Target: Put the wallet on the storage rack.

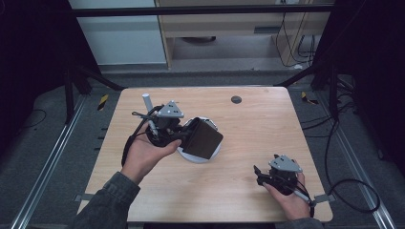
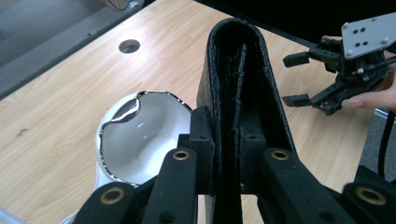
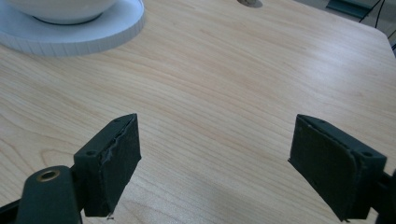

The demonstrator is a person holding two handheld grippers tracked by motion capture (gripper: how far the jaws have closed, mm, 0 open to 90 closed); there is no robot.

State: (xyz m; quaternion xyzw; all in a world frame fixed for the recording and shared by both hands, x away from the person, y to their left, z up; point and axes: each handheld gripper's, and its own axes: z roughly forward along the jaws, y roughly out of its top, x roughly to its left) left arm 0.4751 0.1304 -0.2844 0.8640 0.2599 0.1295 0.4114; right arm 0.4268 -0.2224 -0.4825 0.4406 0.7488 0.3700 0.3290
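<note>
Clamped in the left gripper (image 2: 227,140) is a black wallet (image 2: 240,79), pinched at its open edge so that the folded spine points away from the hand and the leather stands on edge between the jaws. In the high view that gripper (image 1: 184,136) holds the wallet (image 1: 204,138) above the white bowl (image 1: 206,155), covering most of it; the bowl sits left of the table's middle. From the left gripper view the bowl (image 2: 140,135) lies below and to the left of the wallet, its hollow bare and glossy, nothing in it. Going by that, the coming move looks like a short drop or tilt into the bowl, and the left hand is the one placed for it. Well apart, at the near right corner of the wooden table (image 1: 258,124), the right gripper (image 1: 260,174) rests with its jaws spread and nothing between them; its own view shows bare wood ahead and the bowl's saucer (image 3: 70,35) at the far left.
</note>
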